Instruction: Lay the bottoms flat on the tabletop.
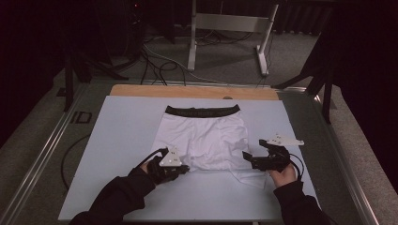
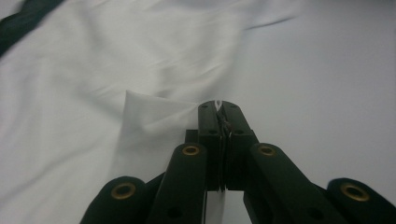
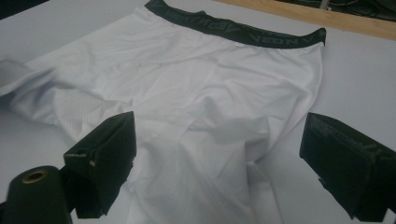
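Note:
White boxer shorts with a black waistband lie flat on the white board, waistband at the far side. My left gripper sits at the near left leg hem. In the left gripper view its jaws are pressed together on a folded edge of the white fabric. My right gripper rests at the near right leg, jaws wide apart. In the right gripper view the shorts lie between and beyond its jaws, and the pads do not press on them.
A wooden strip runs along the board's far edge. Metal rails frame the table at left and right. Beyond it, cables and a metal stand are on the floor. Bare board surrounds the shorts.

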{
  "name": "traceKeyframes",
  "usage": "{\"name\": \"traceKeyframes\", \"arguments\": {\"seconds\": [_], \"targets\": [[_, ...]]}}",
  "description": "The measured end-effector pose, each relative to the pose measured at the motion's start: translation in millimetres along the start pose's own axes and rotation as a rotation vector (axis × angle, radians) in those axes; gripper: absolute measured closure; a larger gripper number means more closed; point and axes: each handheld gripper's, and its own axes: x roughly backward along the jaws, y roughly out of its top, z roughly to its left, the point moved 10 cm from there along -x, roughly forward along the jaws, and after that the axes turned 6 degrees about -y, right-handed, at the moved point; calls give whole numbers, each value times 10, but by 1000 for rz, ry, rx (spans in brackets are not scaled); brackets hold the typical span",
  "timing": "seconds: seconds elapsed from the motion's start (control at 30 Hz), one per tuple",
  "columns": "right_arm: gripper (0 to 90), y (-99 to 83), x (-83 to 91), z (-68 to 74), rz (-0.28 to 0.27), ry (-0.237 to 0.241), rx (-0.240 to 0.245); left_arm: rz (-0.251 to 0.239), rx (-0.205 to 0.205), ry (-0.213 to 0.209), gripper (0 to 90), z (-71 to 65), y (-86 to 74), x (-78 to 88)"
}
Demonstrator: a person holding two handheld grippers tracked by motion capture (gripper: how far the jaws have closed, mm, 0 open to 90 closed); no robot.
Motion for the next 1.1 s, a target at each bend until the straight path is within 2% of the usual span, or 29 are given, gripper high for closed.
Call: {"name": "traceKeyframes", "arguments": {"seconds": [0.1, 0.13, 0.17, 0.2, 0.3, 0.33, 0.37, 0.4, 0.5, 0.53, 0.6, 0.67, 0.8, 0.87, 0.97, 1.03, 1.07, 1.1], "targets": [[112, 9, 11, 4, -2, 3, -4, 14, -41, -110, 888, -325, 59, 8], [112, 12, 10, 1, -5, -1, -3, 18, -55, -135, 887, -417, 74, 2], [112, 12, 10, 1, -5, -1, -3, 18, -55, -135, 887, -417, 74, 2], [112, 13, 13, 3, -5, 0, -3, 11, -69, -192, 887, -593, 113, -3], [112, 15, 15, 1, -6, 1, -3, 11, -89, -238, 875, -746, 148, 11], [112, 14, 14, 0, -5, 0, -3, -1, -94, -256, 847, -785, 166, 30], [112, 13, 14, -1, -4, -1, -2, -10, -94, -267, 776, -814, 176, 56], [112, 14, 16, -3, -4, -1, -3, -13, -98, -258, 662, -821, 170, 90], [112, 22, 30, -3, -10, 0, -5, -8, -102, -202, 492, -761, 58, 219], [112, 23, 33, -5, -11, 0, -8, -10, -85, -202, 491, -734, -3, 264], [112, 22, 32, -9, -11, 0, -11, 6, -51, -176, 476, -655, -170, 330], [112, 18, 33, -5, -7, 1, -9, 29, -26, -182, 473, -619, -377, 391], [111, 28, 32, 6, -10, -3, -5, 80, 3, -221, 478, -671, -801, 436], [112, 25, 25, 7, -8, -3, -9, 98, 9, -212, 478, -667, -967, 419], [112, 18, 13, 3, -4, -6, -3, 134, 26, -201, 479, -618, -1138, 402], [112, 20, 12, 4, -4, -6, -5, 139, 15, -194, 486, -579, -1187, 400], [112, 21, 12, 1, -4, -6, -5, 158, -2, -186, 495, -546, -1222, 402], [112, 23, 12, 0, -5, -7, -4, 140, 4, -191, 527, -535, -1218, 405]]}}
